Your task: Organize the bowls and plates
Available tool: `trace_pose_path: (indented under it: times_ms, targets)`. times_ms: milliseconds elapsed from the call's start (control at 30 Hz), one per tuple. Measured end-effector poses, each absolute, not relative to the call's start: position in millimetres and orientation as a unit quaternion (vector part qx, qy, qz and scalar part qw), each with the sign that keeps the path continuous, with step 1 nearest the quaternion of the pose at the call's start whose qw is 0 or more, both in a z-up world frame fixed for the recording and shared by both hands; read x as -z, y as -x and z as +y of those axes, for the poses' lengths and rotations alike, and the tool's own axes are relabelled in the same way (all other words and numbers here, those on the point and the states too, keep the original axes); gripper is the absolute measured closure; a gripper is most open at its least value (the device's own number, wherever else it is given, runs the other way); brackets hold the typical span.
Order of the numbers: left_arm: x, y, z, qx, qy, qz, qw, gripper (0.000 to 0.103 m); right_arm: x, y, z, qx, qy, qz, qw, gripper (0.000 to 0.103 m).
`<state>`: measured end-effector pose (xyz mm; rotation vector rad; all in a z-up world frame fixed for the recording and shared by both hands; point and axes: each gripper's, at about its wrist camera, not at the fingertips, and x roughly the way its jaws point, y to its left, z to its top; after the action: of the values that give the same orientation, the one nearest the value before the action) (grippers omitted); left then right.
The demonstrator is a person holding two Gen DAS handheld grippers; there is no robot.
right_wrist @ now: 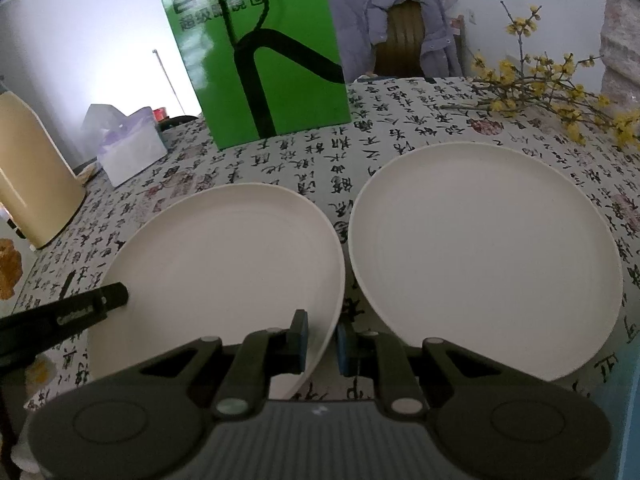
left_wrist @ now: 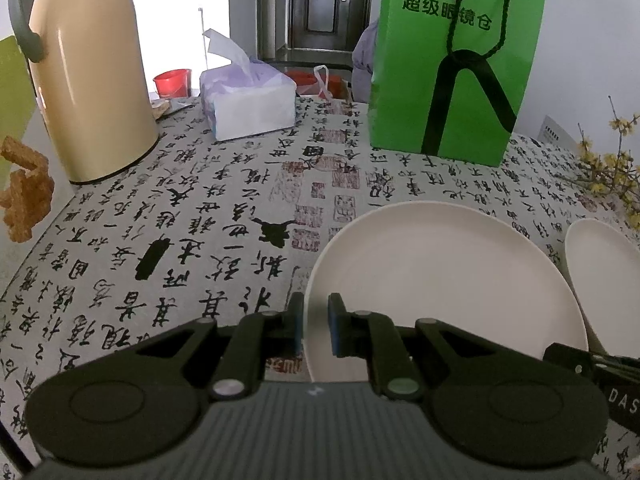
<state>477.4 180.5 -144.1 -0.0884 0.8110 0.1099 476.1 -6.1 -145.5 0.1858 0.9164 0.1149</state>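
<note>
My left gripper (left_wrist: 316, 328) has its fingers (left_wrist: 297, 322) closed on the near left rim of a white plate (left_wrist: 440, 276). My right gripper (right_wrist: 322, 340) has its fingers (right_wrist: 299, 336) pinching the same plate's (right_wrist: 224, 264) near right rim, so I hold it from both sides, and it looks tipped, its right edge raised off the cloth. In the right wrist view the tip of my left gripper reaches in from the left at the plate's edge. Just right of my right fingers a second white plate (right_wrist: 484, 256) lies flat on the bench (left_wrist: 200, 216), close beside the held one; I cannot tell if the two touch. The bench wears a cloth printed with black calligraphy and red seals. Farther ahead stands a green paper bag (left_wrist: 452, 60). Ahead to the left are a tissue pack (left_wrist: 248, 100) and a beige thermos jug (left_wrist: 88, 68). Yellow flowering branches (right_wrist: 540, 84) lie far right. Beyond the bench are a dark door (left_wrist: 320, 4) and a chair draped with a lilac coat (right_wrist: 400, 24).
</note>
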Motion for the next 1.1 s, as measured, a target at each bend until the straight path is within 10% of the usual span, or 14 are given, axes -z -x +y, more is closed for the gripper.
trace_pose_path:
  times_ms: [1100]
  targets:
    - [132,-457,179,-0.087,0.023,0.372,0.924,0.090,134,-471,-5,-0.097,-0.087,0.424,0.896,0.089]
